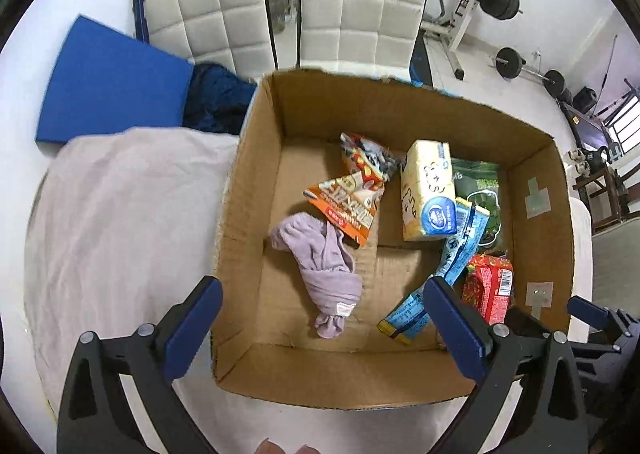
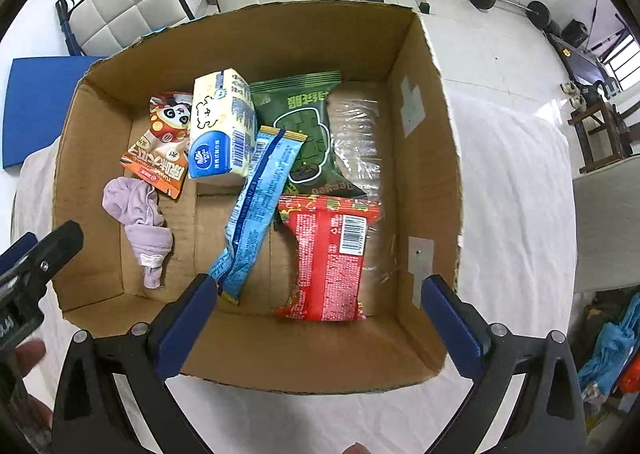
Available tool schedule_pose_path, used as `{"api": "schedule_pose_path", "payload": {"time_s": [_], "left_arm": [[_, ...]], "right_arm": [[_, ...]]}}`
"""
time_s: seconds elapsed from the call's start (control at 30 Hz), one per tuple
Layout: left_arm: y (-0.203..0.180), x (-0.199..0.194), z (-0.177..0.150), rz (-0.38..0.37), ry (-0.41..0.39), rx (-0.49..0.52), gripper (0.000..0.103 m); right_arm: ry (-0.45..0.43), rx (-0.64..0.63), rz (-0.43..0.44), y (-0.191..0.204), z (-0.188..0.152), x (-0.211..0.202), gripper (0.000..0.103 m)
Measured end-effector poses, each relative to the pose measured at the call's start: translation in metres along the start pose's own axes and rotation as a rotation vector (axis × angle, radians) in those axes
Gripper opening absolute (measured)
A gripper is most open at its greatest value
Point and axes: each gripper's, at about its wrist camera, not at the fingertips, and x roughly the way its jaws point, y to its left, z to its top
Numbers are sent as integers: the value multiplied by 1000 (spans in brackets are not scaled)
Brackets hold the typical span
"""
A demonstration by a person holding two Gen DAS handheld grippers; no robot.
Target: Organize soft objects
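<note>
Both tools are hovering released, gripping nothing: left tool (image 1: pixel 322 304), right tool (image 2: pixel 318 296). Lilac cloth bundle (image 1: pixel 320 258) is lying on the floor of the cardboard box (image 1: pixel 400 101), beside an orange snack pouch (image 1: pixel 352 201) and a tissue pack (image 1: pixel 428 189).

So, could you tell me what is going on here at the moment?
A person holds two grippers above an open cardboard box on a white-covered surface. Both the left gripper and the right gripper are open and hold nothing. Inside the box lie a lilac cloth, a tissue pack, an orange snack pouch, a green packet, a blue wrapper and a red packet.
</note>
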Motion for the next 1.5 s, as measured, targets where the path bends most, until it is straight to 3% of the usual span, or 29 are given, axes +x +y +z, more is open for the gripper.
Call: {"api": "schedule_pose_path", "payload": {"time_s": [0.2,0.37,0.83,1.07,1.2,1.5], "left_arm": [[-2,-28,-10,-25,-37,5,103],[-7,-80,-36,-13,-66,-4,103],[-32,-271,-118,-15,-218,27,103],[-21,-307,-137,-31,-224,-33,103],[-19,-321,-142,1,-249,-41,103],[-27,-327,-139,11,-291,-28,103]], "right_arm": [[-33,4,7,-6,-10,-20,103],[-131,8,-4,-15,-35,-62,103],[-319,-14,71,-49,-171,-247,103],[-346,-4,98,-62,-210,-299,103],[-368,-5,89,-67,-227,-319,103],[-412,-27,82,-62,-224,-340,103]]}}
